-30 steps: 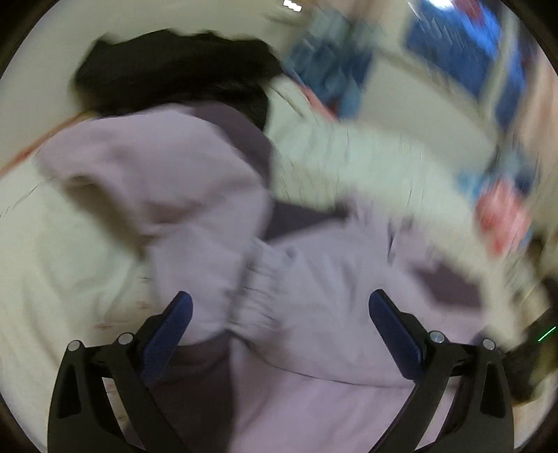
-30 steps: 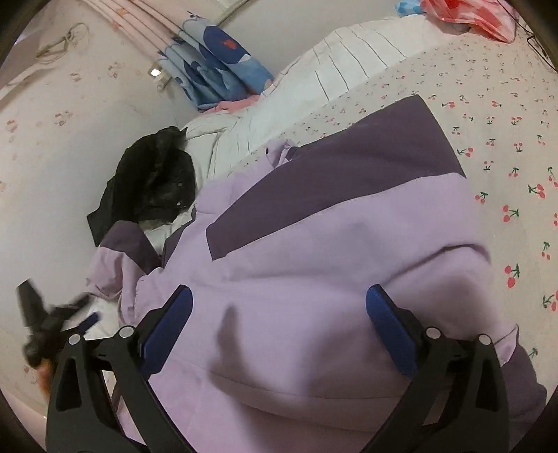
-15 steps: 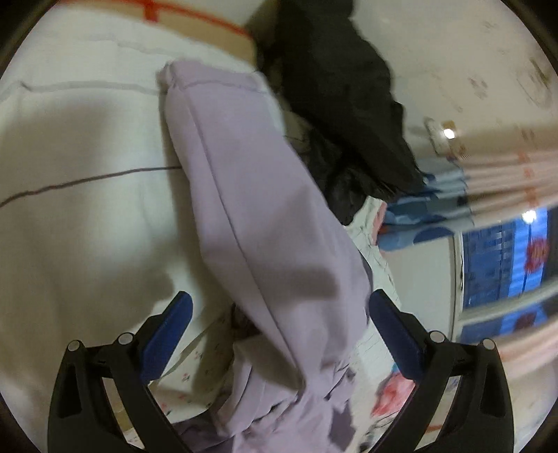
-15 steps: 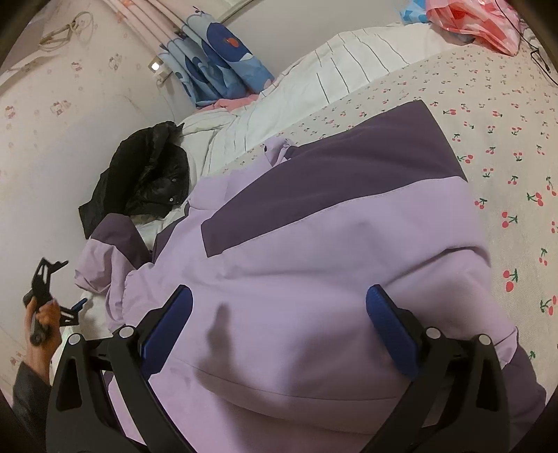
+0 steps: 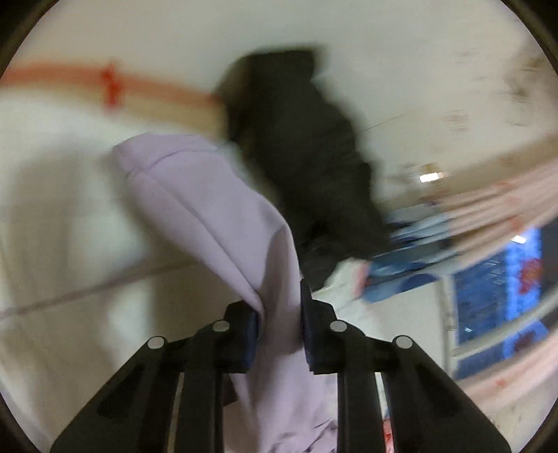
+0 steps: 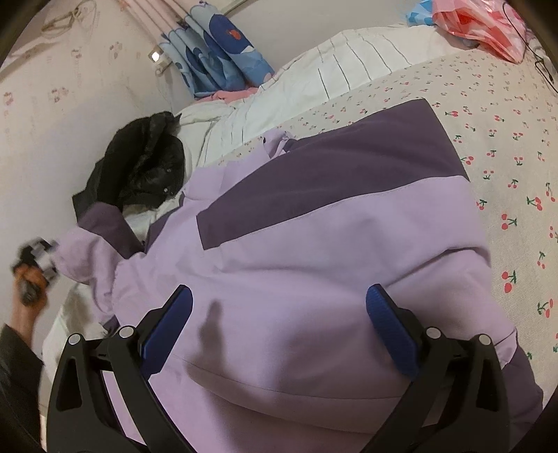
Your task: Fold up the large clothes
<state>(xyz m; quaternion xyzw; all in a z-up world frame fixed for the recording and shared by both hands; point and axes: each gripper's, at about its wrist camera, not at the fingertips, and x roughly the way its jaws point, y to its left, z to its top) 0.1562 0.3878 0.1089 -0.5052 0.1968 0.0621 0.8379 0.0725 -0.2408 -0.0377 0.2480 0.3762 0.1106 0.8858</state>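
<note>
A large lilac jacket (image 6: 331,265) with dark purple panels lies spread on the cherry-print bed sheet (image 6: 505,139). Its lilac sleeve (image 5: 216,209) runs up from between the fingers of my left gripper (image 5: 279,331), which is shut on the sleeve fabric. From the right wrist view, that left gripper (image 6: 38,254) is a blurred shape in a hand at the jacket's left end, by the sleeve cuff (image 6: 80,254). My right gripper (image 6: 279,313) hovers open over the jacket's lilac body, nothing between its blue pads.
A black jacket (image 6: 146,167) lies heaped against the wall by the white striped duvet (image 6: 331,76). Blue floral curtain (image 6: 216,59) hangs behind. A pink plastic bag (image 6: 484,28) sits at the bed's far right. The wall is close on the left.
My left gripper went from wide open over the jacket to shut on the lilac sleeve, swinging left and rolling. The right gripper stayed open and nearly still.
</note>
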